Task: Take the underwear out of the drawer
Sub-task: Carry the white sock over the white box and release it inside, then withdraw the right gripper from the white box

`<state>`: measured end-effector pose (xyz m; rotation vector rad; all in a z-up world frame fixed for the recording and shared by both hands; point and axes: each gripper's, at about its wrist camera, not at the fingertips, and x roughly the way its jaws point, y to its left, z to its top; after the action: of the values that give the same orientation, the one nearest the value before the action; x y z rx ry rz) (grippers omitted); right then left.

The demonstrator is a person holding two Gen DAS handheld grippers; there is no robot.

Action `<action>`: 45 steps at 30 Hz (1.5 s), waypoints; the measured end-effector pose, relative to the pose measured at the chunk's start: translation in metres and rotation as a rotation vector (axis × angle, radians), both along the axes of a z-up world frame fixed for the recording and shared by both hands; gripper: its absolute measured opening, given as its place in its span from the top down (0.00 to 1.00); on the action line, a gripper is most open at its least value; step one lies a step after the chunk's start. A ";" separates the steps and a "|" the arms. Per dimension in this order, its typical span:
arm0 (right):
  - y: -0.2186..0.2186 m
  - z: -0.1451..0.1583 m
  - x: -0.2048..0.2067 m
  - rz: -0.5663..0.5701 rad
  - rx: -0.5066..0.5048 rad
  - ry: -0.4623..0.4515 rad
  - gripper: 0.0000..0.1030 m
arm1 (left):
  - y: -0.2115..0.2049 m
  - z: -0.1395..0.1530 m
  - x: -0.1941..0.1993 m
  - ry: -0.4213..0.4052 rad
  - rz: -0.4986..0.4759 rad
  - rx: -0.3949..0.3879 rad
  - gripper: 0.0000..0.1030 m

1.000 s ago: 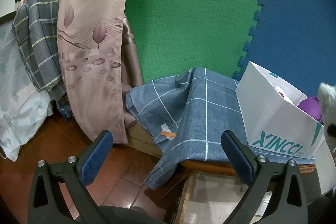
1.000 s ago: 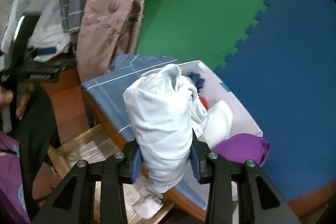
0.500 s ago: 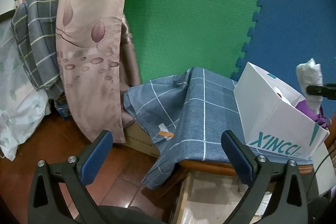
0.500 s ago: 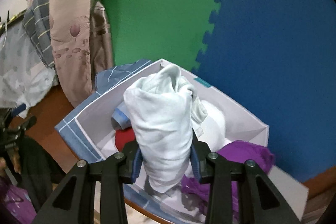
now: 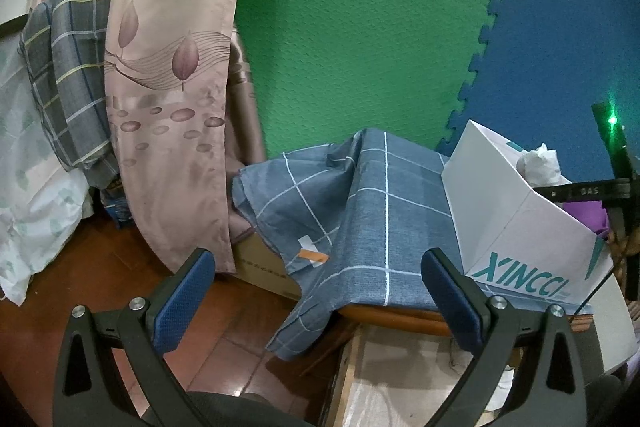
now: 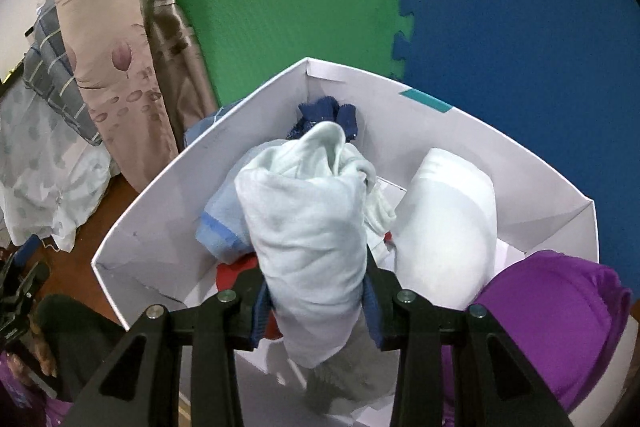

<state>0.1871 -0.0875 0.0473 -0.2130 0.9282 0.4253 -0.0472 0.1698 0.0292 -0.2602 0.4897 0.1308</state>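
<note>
Since a second ago the right gripper (image 6: 316, 301) has swung from beside the white box (image 6: 168, 211) to directly above it, its fingers clamped on a pale rolled piece of underwear (image 6: 308, 235) held over the opening. Below lie a white bundle (image 6: 448, 219), dark blue cloth (image 6: 328, 115), something red (image 6: 236, 273), and a purple garment (image 6: 560, 307) at the near corner. The left gripper (image 5: 316, 295) stays spread wide, holding nothing, facing the blue checked cloth (image 5: 360, 203); a wooden drawer (image 5: 348, 371), possibly open, shows beneath it.
</note>
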 end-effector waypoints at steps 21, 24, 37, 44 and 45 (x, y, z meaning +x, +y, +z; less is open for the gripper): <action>0.009 0.014 -0.023 0.028 0.069 -0.051 0.49 | -0.005 0.000 0.001 -0.004 -0.003 0.015 0.01; -0.006 0.031 -0.049 0.035 0.154 -0.125 0.49 | -0.006 -0.001 0.000 -0.004 -0.002 0.022 0.01; -0.197 -0.007 -0.217 -0.327 0.180 -0.344 0.37 | -0.026 -0.003 0.001 0.019 -0.071 0.098 0.01; -0.292 -0.077 -0.254 -0.618 0.275 -0.182 0.37 | -0.094 -0.028 0.004 0.173 -0.335 0.130 0.01; -0.295 -0.084 -0.258 -0.629 0.285 -0.174 0.37 | -0.108 -0.035 0.004 0.205 -0.379 0.113 0.01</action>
<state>-0.0704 -0.3825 -0.0369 0.2965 0.7066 -0.0484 -0.0432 0.0622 -0.0057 -0.0397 0.7240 -0.1860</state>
